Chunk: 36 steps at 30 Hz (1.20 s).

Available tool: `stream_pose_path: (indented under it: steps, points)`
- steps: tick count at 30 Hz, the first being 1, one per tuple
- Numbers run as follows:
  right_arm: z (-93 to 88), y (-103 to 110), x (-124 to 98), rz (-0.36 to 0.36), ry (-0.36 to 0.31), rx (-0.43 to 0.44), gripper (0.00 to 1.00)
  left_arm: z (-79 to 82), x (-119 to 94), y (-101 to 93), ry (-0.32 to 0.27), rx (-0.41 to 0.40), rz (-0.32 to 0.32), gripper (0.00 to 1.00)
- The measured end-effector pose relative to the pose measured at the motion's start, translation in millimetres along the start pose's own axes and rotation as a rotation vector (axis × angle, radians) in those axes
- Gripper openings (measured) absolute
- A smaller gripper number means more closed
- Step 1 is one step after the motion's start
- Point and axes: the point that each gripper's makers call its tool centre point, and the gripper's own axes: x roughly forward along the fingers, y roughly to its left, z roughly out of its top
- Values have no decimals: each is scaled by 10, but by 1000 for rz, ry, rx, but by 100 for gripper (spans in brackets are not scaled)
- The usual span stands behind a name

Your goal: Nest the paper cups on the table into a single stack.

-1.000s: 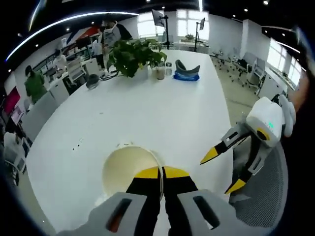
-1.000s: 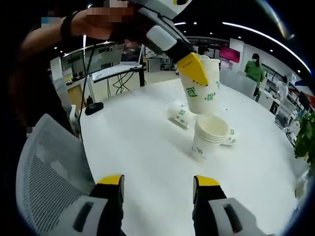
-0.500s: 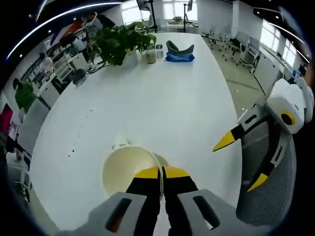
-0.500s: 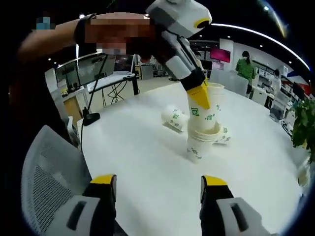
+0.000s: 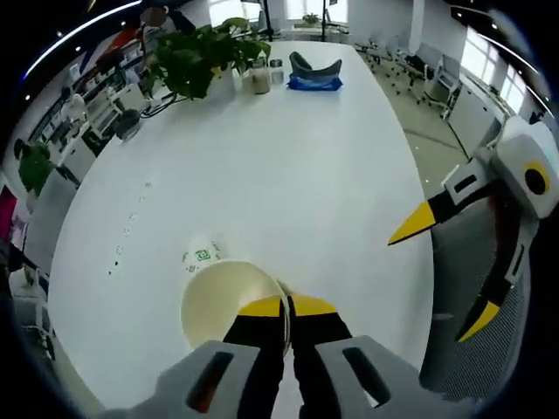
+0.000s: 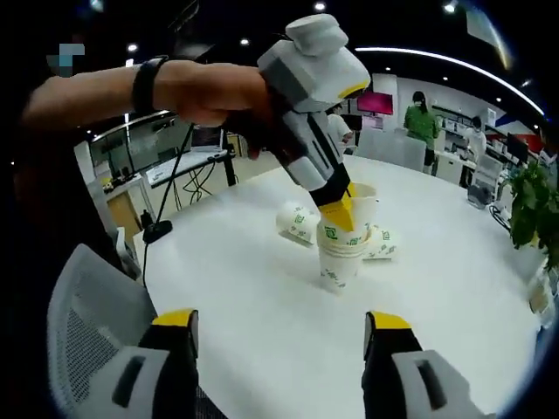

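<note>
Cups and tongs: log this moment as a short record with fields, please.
left tongs: shut on cup rim
cup: partly nested in stack
stack: upright on table
loose cups: one on its side left of stack, one on its side right of stack
right tongs: open, holding nothing, above table edge
far end of table: plant

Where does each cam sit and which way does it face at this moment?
Left gripper view: rides the left hand-held gripper, looking down its shut jaws into the held paper cup, along the white table toward a plant; the right hand-held gripper enters from the right.
Right gripper view: rides the right hand-held gripper, jaws apart, facing the cup stack; the person's hand holds the left hand-held gripper over it.
Shared: table, held cup, each other's gripper.
</note>
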Motion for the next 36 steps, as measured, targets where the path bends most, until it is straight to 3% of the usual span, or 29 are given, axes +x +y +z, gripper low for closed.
stream_pose_path:
  steps: [18,25,28,31,36]
  points:
    - [-11,2,-36,10,6,6,78,-11,37,-35,5,-5,-24,0]
    - [-15,-27,-69,15,8,-12,79,-27,-54,3,1,-5,-2,13]
    - [-11,-64,-71,15,14,-28,79,-24,-157,8,-30,-11,17,16]
    - [11,-78,-65,20,16,-43,79,-31,-272,50,-63,-13,40,27]
    - [97,-86,-27,29,13,-66,78,-141,-576,128,-127,-100,116,38]
